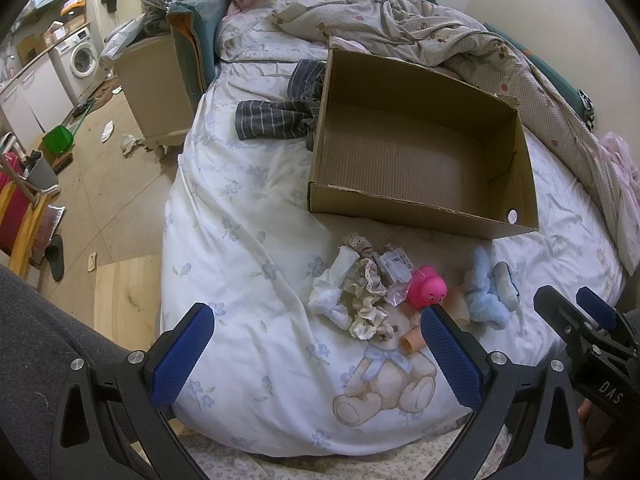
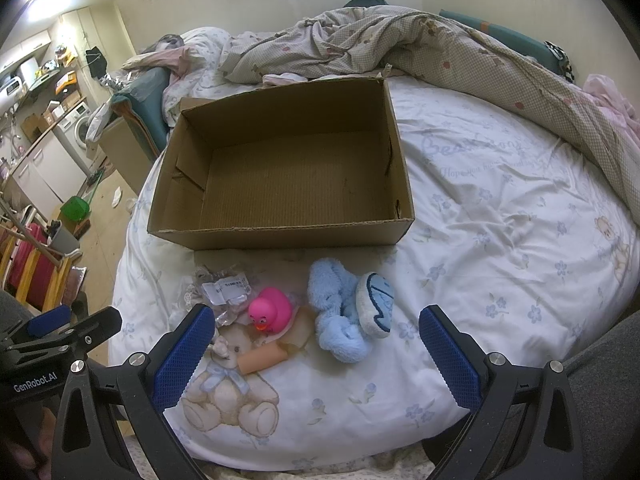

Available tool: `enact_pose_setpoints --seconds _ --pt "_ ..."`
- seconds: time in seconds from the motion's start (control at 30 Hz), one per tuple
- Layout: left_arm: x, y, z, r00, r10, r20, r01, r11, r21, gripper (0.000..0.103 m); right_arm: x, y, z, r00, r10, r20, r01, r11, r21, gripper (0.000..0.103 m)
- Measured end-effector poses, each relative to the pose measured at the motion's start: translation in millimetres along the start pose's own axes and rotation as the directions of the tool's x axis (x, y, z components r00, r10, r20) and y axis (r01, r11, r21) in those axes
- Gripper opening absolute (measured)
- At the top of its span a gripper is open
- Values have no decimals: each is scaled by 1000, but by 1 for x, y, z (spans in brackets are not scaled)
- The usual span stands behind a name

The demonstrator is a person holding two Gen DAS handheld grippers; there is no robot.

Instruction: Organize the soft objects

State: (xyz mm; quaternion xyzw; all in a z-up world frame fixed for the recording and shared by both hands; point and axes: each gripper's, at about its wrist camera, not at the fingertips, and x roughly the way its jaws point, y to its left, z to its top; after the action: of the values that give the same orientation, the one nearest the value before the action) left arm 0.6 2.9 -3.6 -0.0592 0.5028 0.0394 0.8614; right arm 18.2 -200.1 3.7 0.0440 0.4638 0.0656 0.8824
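An empty cardboard box [image 1: 420,208] [image 2: 280,236] lies open on the bed. In front of it sits a small pile: a white sock [image 1: 332,284], lacy beige scrunchies [image 1: 368,280], a clear tagged packet [image 1: 394,264] [image 2: 226,288], a pink rubber duck [image 1: 426,291] [image 2: 270,310], a light blue plush slipper [image 1: 486,288] [image 2: 344,312] and a peach tube [image 2: 262,360]. My left gripper [image 1: 316,340] hovers open just short of the pile. My right gripper [image 2: 316,340] is open too, near the duck and slipper, nothing between its fingers.
A rumpled checked quilt [image 2: 440,52] lies behind the box and a striped grey garment [image 1: 276,116] to its left. The bed's left edge drops to a littered floor [image 1: 116,184] with a cabinet [image 1: 156,88], a green bin and a washing machine [image 1: 82,58].
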Motion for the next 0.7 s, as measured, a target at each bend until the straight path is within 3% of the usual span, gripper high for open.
enact_pose_setpoints --seconds 0.7 --pt "2 0 -2 1000 5 -1 -5 1000 4 103 0 0 0 1000 -1 -2 1 1000 0 103"
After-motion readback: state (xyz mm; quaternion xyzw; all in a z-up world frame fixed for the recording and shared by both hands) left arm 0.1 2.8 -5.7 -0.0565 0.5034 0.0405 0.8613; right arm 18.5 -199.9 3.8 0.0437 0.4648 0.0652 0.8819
